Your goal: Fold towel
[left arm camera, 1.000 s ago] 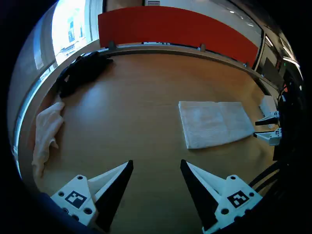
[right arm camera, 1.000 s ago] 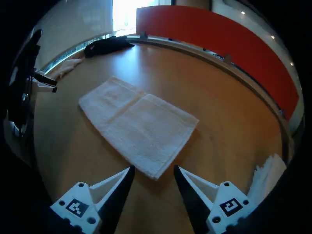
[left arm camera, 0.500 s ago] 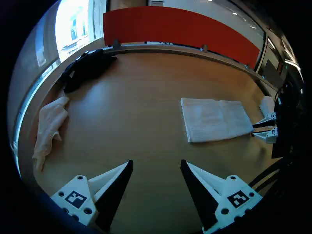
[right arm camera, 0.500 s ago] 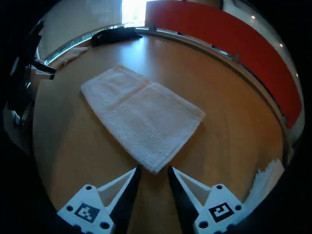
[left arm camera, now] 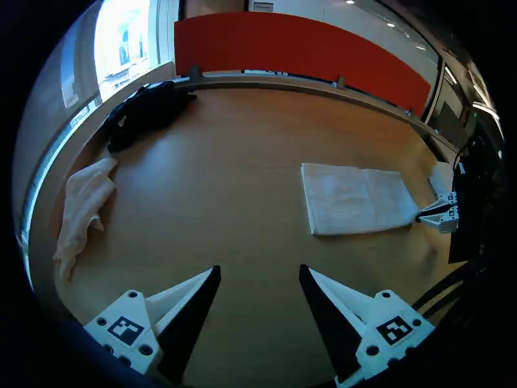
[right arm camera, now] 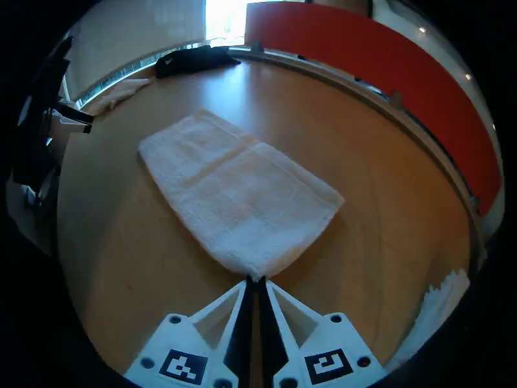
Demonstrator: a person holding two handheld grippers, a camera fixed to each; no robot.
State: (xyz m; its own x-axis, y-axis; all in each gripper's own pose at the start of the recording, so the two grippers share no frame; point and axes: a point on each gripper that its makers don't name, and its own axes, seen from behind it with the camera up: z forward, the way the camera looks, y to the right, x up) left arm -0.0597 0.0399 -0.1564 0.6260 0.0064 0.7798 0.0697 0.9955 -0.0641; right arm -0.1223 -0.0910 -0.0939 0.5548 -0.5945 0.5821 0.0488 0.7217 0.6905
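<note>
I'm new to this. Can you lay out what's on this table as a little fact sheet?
Surface: wooden table
Main item: white towel, folded, lying flat
Left gripper: open, over bare wood, holding nothing
Right gripper: shut on the towel's near corner
Also there: crumpled cloth, black bundle, red panel behind

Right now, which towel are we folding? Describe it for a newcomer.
On the wooden table in front of the red panel, find the white towel mid-table. It lies flat as a neat rectangle, one corner pinched by the right hand-held gripper, unlike the crumpled cloth by the window.
</note>
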